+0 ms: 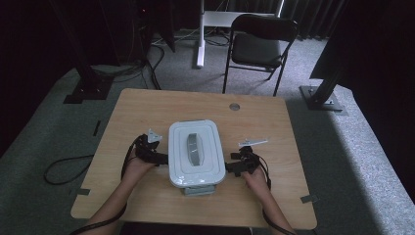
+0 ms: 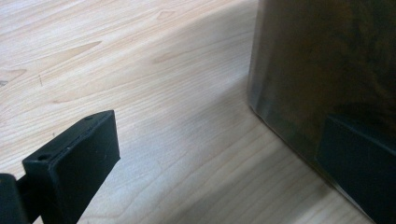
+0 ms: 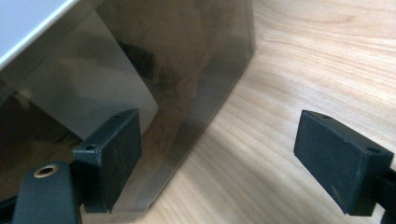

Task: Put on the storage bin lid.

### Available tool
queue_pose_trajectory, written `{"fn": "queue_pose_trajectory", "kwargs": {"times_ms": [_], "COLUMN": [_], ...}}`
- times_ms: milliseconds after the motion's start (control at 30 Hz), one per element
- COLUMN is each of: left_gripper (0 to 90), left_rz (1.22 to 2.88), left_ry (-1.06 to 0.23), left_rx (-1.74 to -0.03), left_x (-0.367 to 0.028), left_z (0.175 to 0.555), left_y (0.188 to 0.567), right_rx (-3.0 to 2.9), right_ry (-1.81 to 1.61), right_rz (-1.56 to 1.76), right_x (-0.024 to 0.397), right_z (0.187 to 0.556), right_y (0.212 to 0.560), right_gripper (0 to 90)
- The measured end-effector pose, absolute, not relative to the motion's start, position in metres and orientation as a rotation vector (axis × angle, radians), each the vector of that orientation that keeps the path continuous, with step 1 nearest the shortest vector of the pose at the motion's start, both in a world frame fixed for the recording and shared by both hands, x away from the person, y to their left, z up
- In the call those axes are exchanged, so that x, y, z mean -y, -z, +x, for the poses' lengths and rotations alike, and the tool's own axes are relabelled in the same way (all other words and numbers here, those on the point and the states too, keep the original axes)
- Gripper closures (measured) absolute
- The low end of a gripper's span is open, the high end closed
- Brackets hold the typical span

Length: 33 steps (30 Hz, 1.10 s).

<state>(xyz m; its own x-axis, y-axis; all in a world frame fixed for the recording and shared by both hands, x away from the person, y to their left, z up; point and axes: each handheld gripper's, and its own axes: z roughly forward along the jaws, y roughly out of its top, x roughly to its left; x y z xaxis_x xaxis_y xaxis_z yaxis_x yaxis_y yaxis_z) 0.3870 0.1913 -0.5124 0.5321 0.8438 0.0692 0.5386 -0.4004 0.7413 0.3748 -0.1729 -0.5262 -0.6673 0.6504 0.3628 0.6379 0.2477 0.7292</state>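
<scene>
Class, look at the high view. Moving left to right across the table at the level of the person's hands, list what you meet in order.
Left claw → white lidded container → right claw.
</scene>
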Motion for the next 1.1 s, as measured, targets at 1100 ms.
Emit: {"fn": "queue_pose_trajectory", "kwargs": {"times_ms": [1100], "left_gripper": [0.4], "left_rz": [2.023], "left_ry": [-0.583], "left_rx": [-1.003], "left_x": [-0.217], "left_z": [0.371], "left_y": [0.511], "right_rx": [-2.087], "right_ry": [-1.326], "right_rz": [1.286], "right_x": [0.205], "right_z": [0.356], "right_y": [0.532], "right_gripper": [10.7]}}
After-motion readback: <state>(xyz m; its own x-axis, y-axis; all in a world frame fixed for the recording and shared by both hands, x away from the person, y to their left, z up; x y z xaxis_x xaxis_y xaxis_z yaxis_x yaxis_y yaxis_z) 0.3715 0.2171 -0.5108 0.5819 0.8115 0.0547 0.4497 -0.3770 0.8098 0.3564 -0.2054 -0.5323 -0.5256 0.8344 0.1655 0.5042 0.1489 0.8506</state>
